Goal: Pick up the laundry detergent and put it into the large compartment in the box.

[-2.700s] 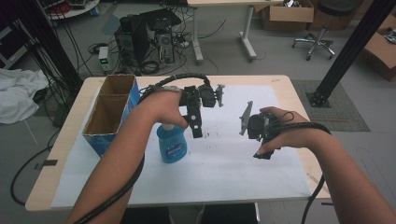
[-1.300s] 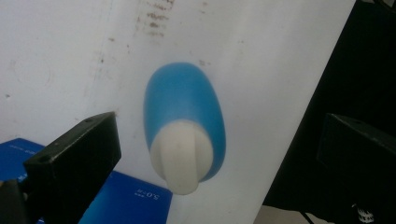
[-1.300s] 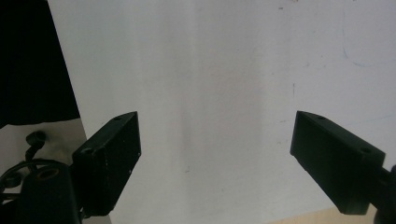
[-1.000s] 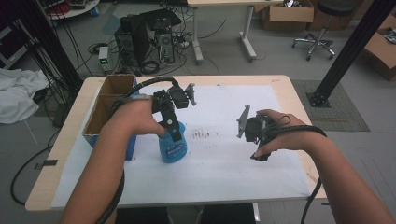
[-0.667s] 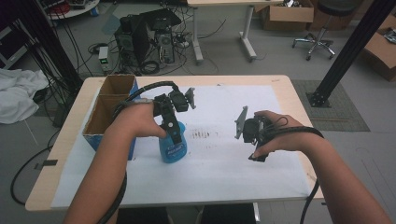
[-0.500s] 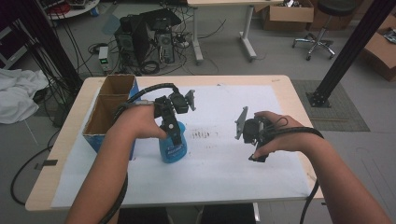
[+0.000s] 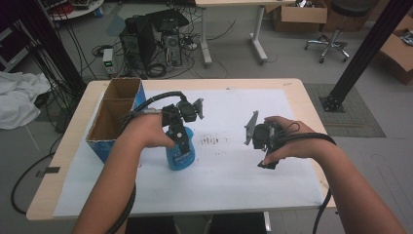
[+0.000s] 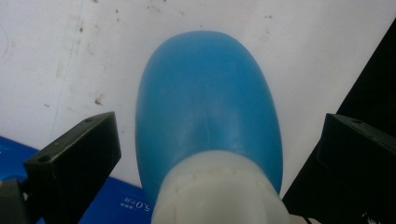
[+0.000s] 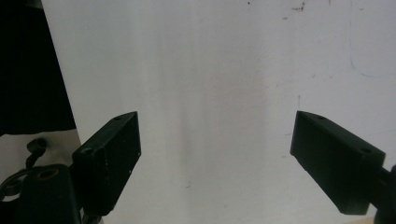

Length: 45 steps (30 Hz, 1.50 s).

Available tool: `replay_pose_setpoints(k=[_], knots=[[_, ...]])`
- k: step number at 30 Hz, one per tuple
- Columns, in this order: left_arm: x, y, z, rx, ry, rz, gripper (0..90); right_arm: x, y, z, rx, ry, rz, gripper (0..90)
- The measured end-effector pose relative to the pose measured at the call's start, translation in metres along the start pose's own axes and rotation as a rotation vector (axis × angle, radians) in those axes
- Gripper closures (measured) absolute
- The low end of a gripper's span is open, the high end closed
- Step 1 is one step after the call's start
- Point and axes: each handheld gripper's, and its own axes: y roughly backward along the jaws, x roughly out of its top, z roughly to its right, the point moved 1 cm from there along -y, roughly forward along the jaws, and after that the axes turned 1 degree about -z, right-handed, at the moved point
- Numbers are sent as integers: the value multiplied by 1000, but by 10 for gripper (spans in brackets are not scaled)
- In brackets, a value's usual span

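Observation:
A blue plastic bottle [image 7: 178,155] with a white neck stands upright on the white paper, left of centre. My left gripper [image 7: 181,139] hangs right above it, pointing down. In the left gripper view the bottle [image 8: 208,107] rises between the jaws. My left gripper [image 8: 218,126] is open, with a gap showing on each side of the bottle. My right gripper [image 7: 265,157] hovers over bare paper to the right of centre. The right gripper view shows my right gripper [image 9: 217,123] open, with nothing between its jaws.
A cardboard box [image 7: 114,119] with blue sides and two open compartments stands at the table's left edge, close to the bottle. A white paper sheet [image 7: 234,190] with small dark marks covers most of the wooden table [image 7: 302,92]. Cables trail from both grippers.
My left gripper has moved left from the table's middle to sit over the blue bottle, then settled lower around its neck. The right gripper has barely shifted.

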Motion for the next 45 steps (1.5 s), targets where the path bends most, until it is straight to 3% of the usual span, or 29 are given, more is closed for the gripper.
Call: replay_pose_setpoints(k=[20, 29, 45], knots=[[4, -9, 2, 41, -5, -30, 34, -2, -1, 0, 0, 8, -16, 165], [3, -9, 3, 78, 2, -31, 127, -2, -2, 0, 2, 9, -15, 165], [5, -10, 4, 81, 11, -15, 226, -1, -5, 1, 4, 4, -19, 164]])
